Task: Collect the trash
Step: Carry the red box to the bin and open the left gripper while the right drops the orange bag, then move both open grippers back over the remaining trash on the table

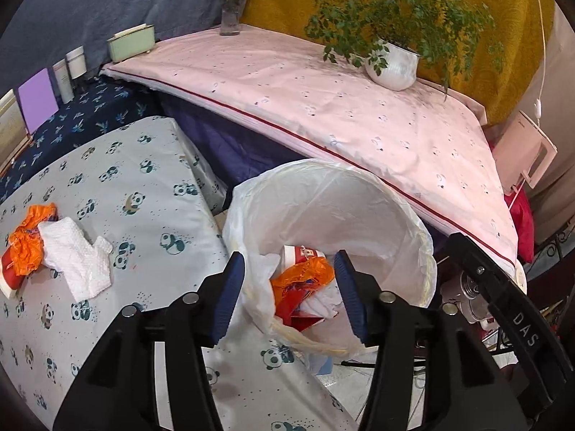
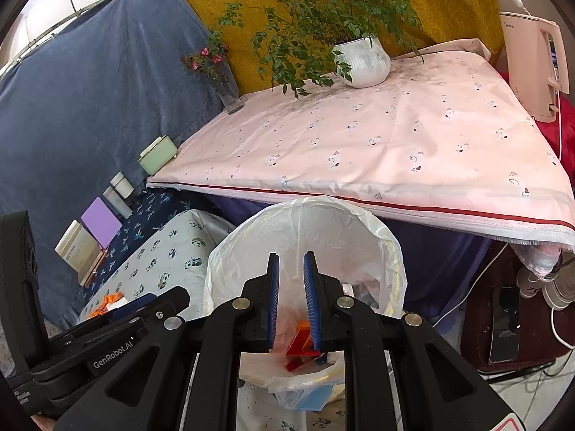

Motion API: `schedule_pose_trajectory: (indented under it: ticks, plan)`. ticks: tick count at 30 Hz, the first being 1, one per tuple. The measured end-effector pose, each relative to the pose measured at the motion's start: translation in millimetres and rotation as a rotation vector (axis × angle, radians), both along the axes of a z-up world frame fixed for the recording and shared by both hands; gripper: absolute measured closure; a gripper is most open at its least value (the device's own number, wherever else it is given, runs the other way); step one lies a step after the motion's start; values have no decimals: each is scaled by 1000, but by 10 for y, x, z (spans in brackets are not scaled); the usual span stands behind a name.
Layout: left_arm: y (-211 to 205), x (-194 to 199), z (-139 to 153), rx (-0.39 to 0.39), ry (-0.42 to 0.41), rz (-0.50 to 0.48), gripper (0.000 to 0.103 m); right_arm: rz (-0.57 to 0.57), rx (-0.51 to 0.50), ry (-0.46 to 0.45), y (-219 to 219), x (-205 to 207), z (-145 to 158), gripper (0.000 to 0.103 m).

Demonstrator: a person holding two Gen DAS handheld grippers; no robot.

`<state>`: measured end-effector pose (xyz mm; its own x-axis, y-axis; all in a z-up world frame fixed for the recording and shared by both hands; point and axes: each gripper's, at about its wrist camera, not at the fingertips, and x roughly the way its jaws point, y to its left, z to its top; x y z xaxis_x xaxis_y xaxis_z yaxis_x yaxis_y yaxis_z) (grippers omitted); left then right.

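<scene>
A trash bin lined with a white plastic bag (image 1: 359, 179) (image 2: 359, 222) stands beside the panda-print cushion (image 1: 151, 179). In it lie an orange wrapper (image 1: 305, 273), a red-and-white cup (image 1: 302, 253) and white tissue. My left gripper (image 1: 287, 262) hangs open over the bin's near rim, nothing between its pads. My right gripper (image 2: 291, 262) is also above the bin, its jaws a narrow gap apart, pressing on nothing; a red-orange wrapper (image 2: 300, 344) shows through the gap, down in the bag. On the cushion at the left lie an orange wrapper (image 1: 28, 240) and a white tissue (image 1: 75, 258).
A pink cloth-covered table (image 1: 359, 107) rises behind the bin, bearing a potted plant (image 1: 391, 64) and a flower vase (image 1: 230, 18). A green box (image 1: 131, 41), jars and a purple card (image 1: 37, 97) line the left. A kettle (image 2: 535, 68), cables and a phone (image 2: 505, 323) are on the right.
</scene>
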<state>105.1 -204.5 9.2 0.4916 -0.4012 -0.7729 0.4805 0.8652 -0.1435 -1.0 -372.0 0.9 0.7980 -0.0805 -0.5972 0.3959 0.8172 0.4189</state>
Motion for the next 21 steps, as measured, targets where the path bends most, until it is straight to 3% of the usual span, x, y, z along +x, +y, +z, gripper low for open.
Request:
schedule_pose_trajectory:
  ticks: [5, 21]
  plan:
    - [214, 22, -1, -7, 3, 44, 54, 31, -5, -4, 130, 55, 50, 86]
    - [1319, 139, -9, -17, 6, 269, 48, 202, -46, -11, 992, 346, 229, 71]
